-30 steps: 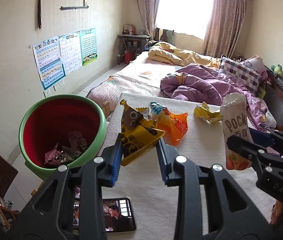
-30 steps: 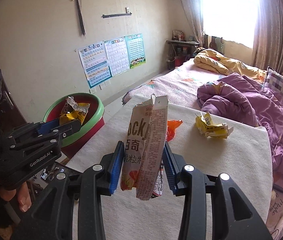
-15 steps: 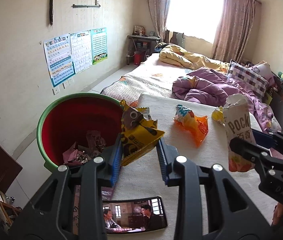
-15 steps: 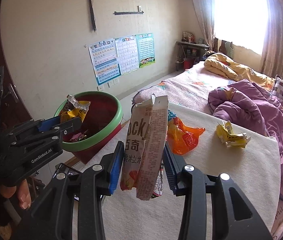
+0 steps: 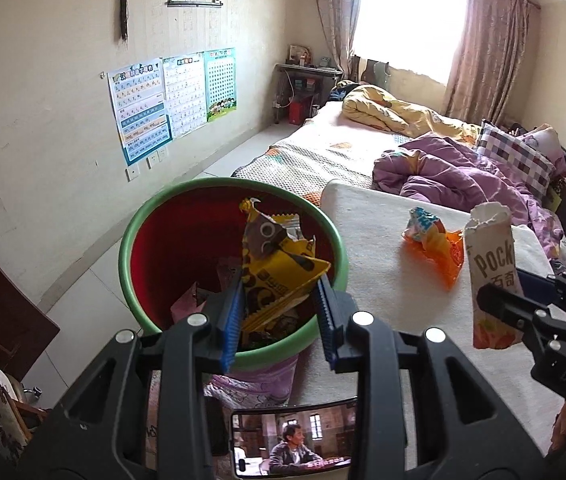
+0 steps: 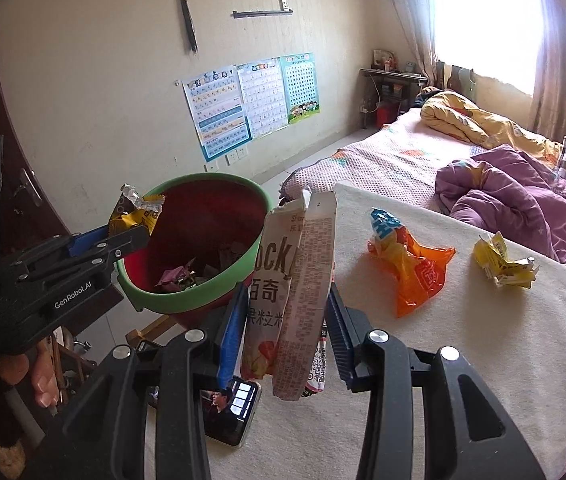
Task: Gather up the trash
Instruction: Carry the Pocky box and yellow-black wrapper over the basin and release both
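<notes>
Left gripper (image 5: 279, 300) pinching yellow wrapper (image 5: 279, 276) over bin (image 5: 131, 240), right gripper (image 6: 285, 320) pinching box (image 6: 291, 292), orange wrapper (image 6: 415, 272) far right on table (image 6: 483, 360)

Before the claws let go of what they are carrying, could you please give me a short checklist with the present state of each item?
1. Left claw clamped on the yellow wrapper: ok.
2. Yellow wrapper over the open bin: ok, the red inside shows behind it.
3. Right claw clamped on the Pocky box: ok.
4. Pocky box over the bin: not ok, it hangs by the table edge, beside the rim.
5. Room left in the bin: ok, trash covers only the bottom.
6. Table cleared: not ok, the orange bag and the crumpled yellow wrapper remain.
</notes>
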Demonstrator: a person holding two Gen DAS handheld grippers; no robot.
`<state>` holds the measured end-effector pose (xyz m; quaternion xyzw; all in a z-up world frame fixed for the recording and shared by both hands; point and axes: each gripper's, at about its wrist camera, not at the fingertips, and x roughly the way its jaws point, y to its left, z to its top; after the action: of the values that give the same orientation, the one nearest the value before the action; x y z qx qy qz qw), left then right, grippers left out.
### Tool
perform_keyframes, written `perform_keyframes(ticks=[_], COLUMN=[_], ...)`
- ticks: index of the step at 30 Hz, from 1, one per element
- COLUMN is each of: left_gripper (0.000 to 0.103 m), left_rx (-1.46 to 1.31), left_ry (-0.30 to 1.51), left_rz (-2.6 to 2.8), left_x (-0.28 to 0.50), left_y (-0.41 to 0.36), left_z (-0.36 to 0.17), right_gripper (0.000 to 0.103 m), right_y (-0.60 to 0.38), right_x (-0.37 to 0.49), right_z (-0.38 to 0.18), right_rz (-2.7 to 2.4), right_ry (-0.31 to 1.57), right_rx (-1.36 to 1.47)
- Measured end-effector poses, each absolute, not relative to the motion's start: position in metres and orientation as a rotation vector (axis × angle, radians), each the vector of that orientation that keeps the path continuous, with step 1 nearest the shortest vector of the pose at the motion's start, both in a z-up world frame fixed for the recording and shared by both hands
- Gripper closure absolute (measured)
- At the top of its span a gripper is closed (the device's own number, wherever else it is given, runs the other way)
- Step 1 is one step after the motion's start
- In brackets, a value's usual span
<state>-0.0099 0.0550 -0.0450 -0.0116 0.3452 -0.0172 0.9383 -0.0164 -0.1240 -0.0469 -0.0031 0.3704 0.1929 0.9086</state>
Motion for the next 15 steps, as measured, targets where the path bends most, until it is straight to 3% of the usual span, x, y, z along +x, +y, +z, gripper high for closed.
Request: perform_keyframes(ticks=[15], left_gripper=[0.072], left_rx=[-0.023], left_ry=[0.724], left_rz=[-0.038], left_x=[-0.003], left_y=[0.104], left_z=[-0.052], right_gripper=[0.064], right_y=[-0.081], right_x=[-0.012], right_z=[-0.056], right_rz=[0.440], right_ry=[0.783], right_rx=[0.057])
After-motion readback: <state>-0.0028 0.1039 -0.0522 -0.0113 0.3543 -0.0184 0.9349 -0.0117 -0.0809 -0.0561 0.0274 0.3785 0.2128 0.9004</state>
